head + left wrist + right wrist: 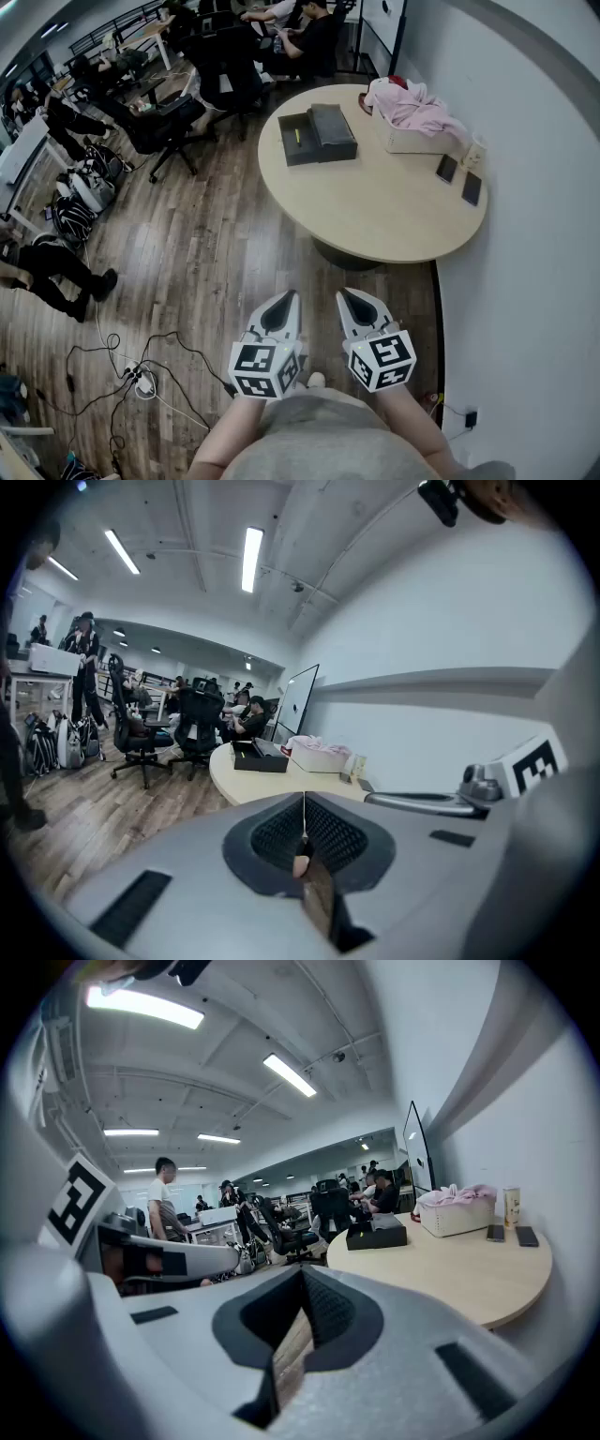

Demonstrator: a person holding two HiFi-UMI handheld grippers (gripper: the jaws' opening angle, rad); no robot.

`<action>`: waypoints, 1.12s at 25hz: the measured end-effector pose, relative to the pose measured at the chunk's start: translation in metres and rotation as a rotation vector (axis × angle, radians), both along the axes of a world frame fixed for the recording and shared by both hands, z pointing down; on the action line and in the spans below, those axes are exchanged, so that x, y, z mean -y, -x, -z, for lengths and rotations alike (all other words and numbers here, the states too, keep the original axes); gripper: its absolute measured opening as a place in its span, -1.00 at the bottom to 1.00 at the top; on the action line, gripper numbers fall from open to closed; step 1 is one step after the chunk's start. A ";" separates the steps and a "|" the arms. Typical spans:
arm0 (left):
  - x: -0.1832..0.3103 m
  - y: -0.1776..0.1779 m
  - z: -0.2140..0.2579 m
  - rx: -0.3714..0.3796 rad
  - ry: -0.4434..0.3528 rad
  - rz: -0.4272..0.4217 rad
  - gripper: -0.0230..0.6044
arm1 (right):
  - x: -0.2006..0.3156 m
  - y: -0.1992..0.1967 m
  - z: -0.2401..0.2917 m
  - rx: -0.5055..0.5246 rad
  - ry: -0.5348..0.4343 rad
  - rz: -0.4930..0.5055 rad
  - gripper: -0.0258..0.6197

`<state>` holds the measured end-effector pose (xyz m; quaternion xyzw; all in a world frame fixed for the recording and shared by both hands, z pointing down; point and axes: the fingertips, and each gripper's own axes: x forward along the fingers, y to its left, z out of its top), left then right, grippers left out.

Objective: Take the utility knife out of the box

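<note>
- The left gripper (281, 307) and the right gripper (355, 304) sit side by side, nearest the person. Each has its jaws pressed together with nothing between them, and neither touches anything.
- Bare wooden floor (206, 253) lies ahead of them. Cables (131, 375) trail to the left, and the white wall (525, 281) runs close on the right.
- The near edge of the round table (375, 211) is well apart from the tips.
- Towards the table's far side, the open black box (286, 155) holds the yellow utility knife (298, 137). Its lid (333, 131) rests against its right side.

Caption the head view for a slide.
Shut and empty, the left gripper and right gripper hover short of the round table bearing the open black box.
</note>
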<state>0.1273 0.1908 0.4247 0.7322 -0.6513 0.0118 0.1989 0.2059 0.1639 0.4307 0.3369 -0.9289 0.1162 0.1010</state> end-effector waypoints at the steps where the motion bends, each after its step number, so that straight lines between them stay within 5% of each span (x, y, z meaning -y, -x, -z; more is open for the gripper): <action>1: -0.004 -0.001 0.000 -0.004 -0.001 0.008 -0.92 | -0.004 -0.002 0.001 0.002 -0.002 0.003 -0.92; 28: -0.013 0.007 -0.005 -0.020 0.001 0.092 -0.92 | -0.010 0.012 0.014 0.060 -0.014 0.100 -0.92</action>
